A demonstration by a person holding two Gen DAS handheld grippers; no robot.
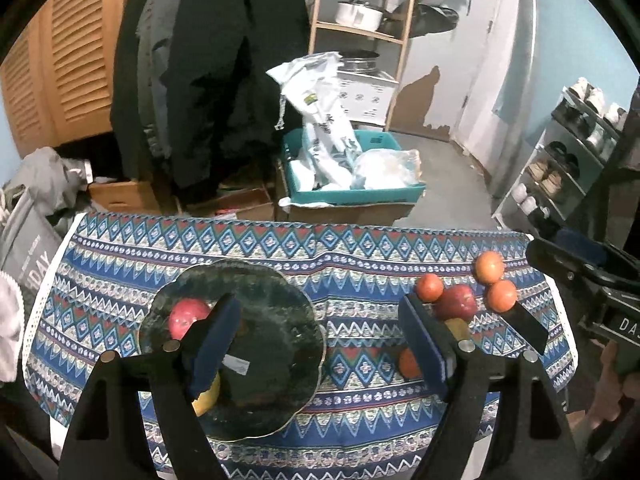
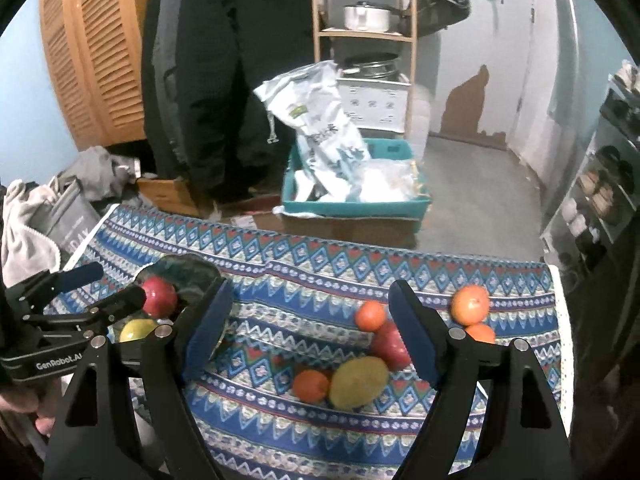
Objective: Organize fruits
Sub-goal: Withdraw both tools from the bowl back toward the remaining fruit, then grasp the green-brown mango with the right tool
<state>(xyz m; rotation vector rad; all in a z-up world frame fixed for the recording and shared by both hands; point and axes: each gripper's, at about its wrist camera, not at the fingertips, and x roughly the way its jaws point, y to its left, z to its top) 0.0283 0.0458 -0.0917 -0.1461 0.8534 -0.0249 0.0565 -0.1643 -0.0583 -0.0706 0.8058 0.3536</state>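
Fruit lying sorted partly onto a dark plate on the cloth-covered desk (image 1: 280,248).

The glass plate (image 1: 276,320) is sitting toward the desk's left edge, carrying a red apple (image 1: 186,316) and a yellow fruit (image 2: 136,329). Toward the right edge are lying another red apple (image 2: 390,346), a yellow-green mango (image 2: 358,382) and four oranges (image 2: 470,304). The left gripper (image 1: 320,352) and right gripper (image 2: 310,338) are both hanging released, nothing between the pads.
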